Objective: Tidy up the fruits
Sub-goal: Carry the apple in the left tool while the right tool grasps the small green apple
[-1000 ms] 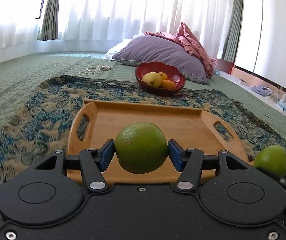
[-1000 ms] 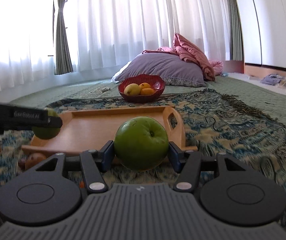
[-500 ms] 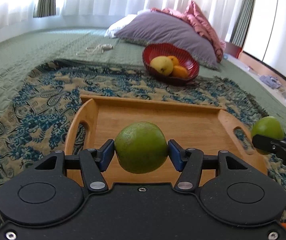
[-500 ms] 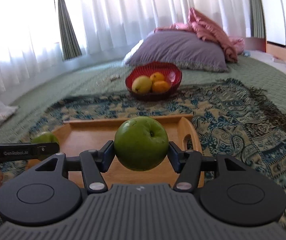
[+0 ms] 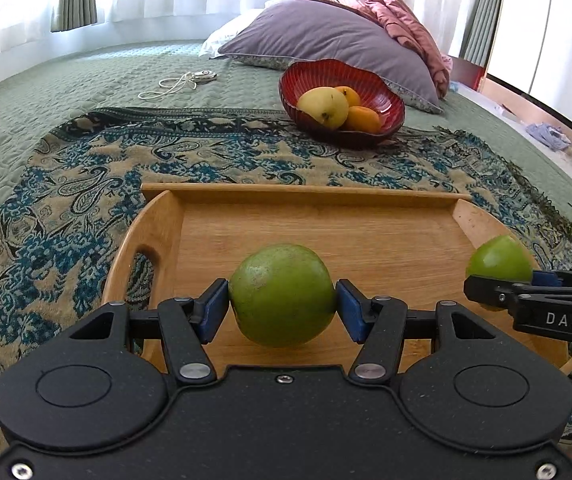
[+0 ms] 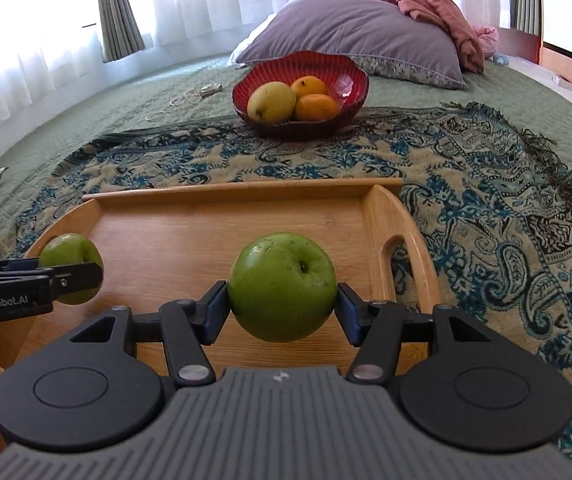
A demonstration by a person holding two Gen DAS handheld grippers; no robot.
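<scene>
Green apples, two: one clamped in left gripper (image 5: 282, 304), one in right gripper (image 6: 282, 300), both poised above wooden tray (image 5: 301, 191), bare floor directly beneath.

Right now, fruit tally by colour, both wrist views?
Green: 2, one apple in the left gripper, one apple in the right gripper
Yellow: 1, in the red bowl
Orange: 2, in the same bowl
Total: 5
</scene>
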